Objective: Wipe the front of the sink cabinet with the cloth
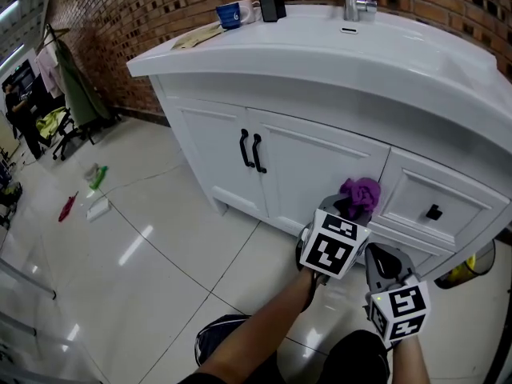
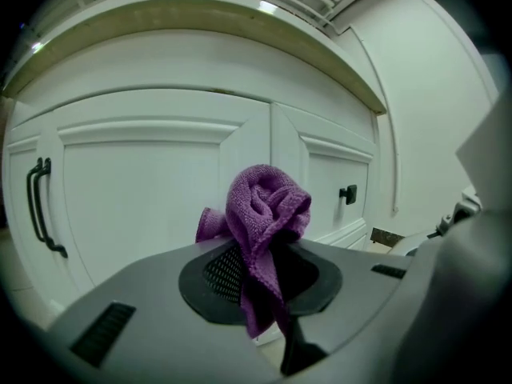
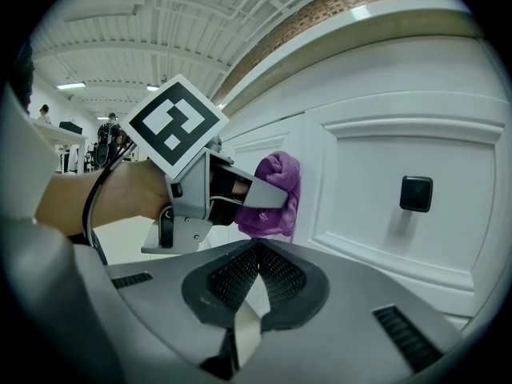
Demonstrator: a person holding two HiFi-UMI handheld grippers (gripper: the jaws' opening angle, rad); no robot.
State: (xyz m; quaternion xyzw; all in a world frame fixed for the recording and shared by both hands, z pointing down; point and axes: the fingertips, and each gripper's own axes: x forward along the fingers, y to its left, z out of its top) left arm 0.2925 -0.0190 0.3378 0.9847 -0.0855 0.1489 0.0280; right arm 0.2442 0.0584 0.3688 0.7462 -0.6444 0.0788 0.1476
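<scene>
A bunched purple cloth (image 1: 361,193) is pressed against the front of the white sink cabinet (image 1: 312,166), at the seam between the right door and the drawer. My left gripper (image 1: 350,206) is shut on the cloth (image 2: 262,214), which bulges out past the jaws toward the cabinet (image 2: 160,174). My right gripper (image 1: 386,264) hangs lower and to the right, away from the cabinet, jaws shut with nothing between them (image 3: 258,250). In the right gripper view the cloth (image 3: 274,196) touches the cabinet edge beside the drawer (image 3: 400,206).
Two black door handles (image 1: 250,150) sit left of the cloth; a black drawer knob (image 1: 434,212) sits to its right. A faucet (image 1: 352,2), blue cup (image 1: 230,14) and dark box (image 1: 271,2) stand on the sink top. Small items (image 1: 86,194) litter the tiled floor at left.
</scene>
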